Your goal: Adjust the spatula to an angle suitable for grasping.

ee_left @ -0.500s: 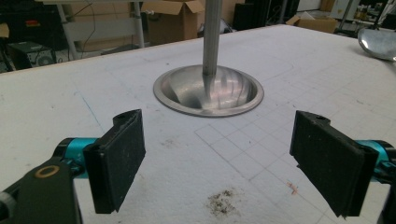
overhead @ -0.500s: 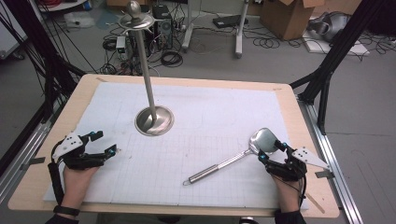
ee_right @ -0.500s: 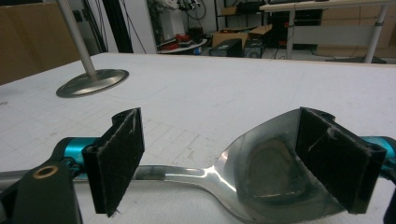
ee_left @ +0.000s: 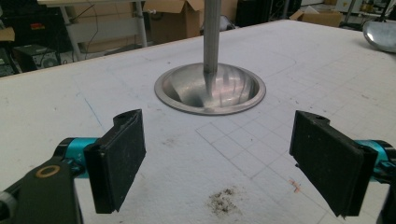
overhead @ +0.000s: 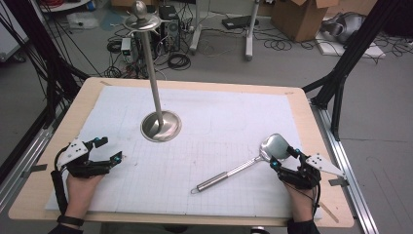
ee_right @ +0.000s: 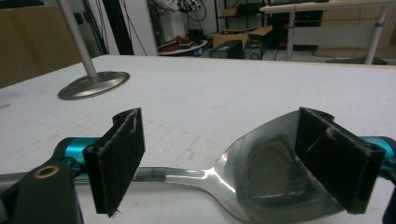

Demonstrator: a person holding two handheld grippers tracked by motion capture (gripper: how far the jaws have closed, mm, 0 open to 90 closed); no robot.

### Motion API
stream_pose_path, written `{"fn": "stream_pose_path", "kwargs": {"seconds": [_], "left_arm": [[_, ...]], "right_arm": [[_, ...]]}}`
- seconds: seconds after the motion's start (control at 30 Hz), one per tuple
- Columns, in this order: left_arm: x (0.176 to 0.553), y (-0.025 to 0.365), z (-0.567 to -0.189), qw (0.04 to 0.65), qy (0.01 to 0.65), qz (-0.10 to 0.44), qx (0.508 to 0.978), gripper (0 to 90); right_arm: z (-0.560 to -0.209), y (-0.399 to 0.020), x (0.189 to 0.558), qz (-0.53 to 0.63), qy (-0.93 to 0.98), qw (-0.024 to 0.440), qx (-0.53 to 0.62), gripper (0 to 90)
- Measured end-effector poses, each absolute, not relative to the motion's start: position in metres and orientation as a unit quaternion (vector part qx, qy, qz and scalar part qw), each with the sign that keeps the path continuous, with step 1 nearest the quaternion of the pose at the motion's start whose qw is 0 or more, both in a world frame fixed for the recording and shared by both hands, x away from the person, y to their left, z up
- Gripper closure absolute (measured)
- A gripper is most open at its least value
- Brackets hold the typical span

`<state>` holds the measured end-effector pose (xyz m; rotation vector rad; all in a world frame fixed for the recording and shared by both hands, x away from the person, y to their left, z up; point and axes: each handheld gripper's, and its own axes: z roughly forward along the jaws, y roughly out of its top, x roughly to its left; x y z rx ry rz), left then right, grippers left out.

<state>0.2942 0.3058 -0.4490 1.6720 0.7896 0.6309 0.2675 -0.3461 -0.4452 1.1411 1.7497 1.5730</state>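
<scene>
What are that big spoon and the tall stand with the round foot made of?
The spoon looks like polished steel: silver, with mirror-like glare in its bowl and a duller, brushed-looking handle. The stand seems the same kind of metal: its dished foot shines and mirrors the pole, with a satin sheen. Neither can be confirmed as steel by sight. The white sheet beneath looks like matte, gridded paper or foam board.

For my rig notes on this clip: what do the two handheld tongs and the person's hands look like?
Both the left tongs and right tongs have black frames, flat black rectangular pads, turquoise fittings behind the pads, and a grey three-cornered plate on top. A black cable runs along the left forearm. The left wrist wears a black band; the right wrist shows a dark sleeve cuff.
</scene>
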Motion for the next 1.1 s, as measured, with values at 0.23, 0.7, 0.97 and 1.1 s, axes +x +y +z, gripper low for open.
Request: {"fn": "stream_pose_path", "kwargs": {"seconds": [0.23,0.7,0.97,1.1], "left_arm": [[0.294,0.305,-0.449,0.557,0.333,0.268,0.712,18.7],[0.294,0.304,-0.449,0.554,0.332,0.270,0.714,18.8],[0.294,0.304,-0.449,0.552,0.331,0.272,0.715,18.8],[0.294,0.304,-0.449,0.552,0.331,0.272,0.715,18.8]], "right_arm": [[-0.431,-0.346,0.263,0.583,0.663,0.260,0.392,37.8],[-0.427,-0.317,0.251,0.577,0.718,0.216,0.323,69.6],[-0.431,-0.286,0.247,0.560,0.752,0.192,0.288,87.3],[-0.434,-0.269,0.246,0.546,0.767,0.177,0.286,89.5]]}}
